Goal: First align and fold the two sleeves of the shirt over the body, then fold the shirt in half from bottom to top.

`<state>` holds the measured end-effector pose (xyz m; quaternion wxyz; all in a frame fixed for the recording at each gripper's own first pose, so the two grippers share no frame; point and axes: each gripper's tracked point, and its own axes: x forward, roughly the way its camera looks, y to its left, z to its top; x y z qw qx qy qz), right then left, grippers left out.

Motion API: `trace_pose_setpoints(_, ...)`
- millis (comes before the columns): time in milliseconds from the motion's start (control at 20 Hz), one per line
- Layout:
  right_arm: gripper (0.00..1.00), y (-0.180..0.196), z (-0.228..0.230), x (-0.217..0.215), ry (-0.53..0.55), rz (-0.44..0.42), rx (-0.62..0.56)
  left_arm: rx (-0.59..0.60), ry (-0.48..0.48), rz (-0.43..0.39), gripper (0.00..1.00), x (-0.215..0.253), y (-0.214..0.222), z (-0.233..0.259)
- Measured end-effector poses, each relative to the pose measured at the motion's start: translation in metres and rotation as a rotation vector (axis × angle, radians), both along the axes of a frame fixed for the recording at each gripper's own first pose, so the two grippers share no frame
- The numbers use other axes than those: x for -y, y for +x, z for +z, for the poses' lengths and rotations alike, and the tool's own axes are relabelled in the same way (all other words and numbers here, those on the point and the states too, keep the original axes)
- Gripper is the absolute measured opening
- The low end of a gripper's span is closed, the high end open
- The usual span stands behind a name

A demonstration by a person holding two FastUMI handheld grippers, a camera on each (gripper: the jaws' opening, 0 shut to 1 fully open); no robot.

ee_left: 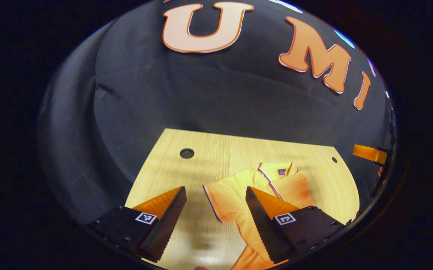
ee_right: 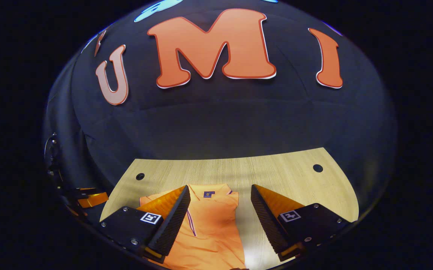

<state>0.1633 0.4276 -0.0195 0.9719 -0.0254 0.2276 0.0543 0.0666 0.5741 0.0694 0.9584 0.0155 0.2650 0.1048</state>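
The orange polo shirt lies flat on the pale wood-grain table, its collar toward the booth wall and one short sleeve spread out with a thin dark trim. Both the left gripper and the right gripper hang above it with their wedge-shaped fingers wide apart (the inner faces are finely ribbed), holding nothing.

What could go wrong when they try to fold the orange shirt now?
1. One sleeve sticks out flat while the other side already looks folded in, so the sleeves might end up uneven.
2. Both grippers, the left gripper and right gripper, hover with jaws open and hold nothing, so a pinch might grab too much cloth or miss.
3. The shirt lies wrinkled on the smooth wooden table, so it could slide or bunch when pulled.
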Motion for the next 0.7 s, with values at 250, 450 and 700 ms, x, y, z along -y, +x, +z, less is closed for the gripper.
trace_pose_setpoints(250, 0.99, -0.019, 0.019, 0.026, -0.029, 0.033, 0.032, -0.159, -0.006, 0.041, 0.98, -0.004, 0.026, -0.039)
trace_pose_setpoints(450, 0.99, -0.031, 0.019, 0.039, -0.021, 0.062, 0.026, -0.306, -0.079, 0.091, 0.98, -0.010, 0.040, -0.081)
trace_pose_setpoints(700, 0.99, -0.041, 0.018, 0.061, 0.015, 0.066, 0.008, -0.437, -0.102, 0.171, 0.98, -0.023, 0.048, -0.132)
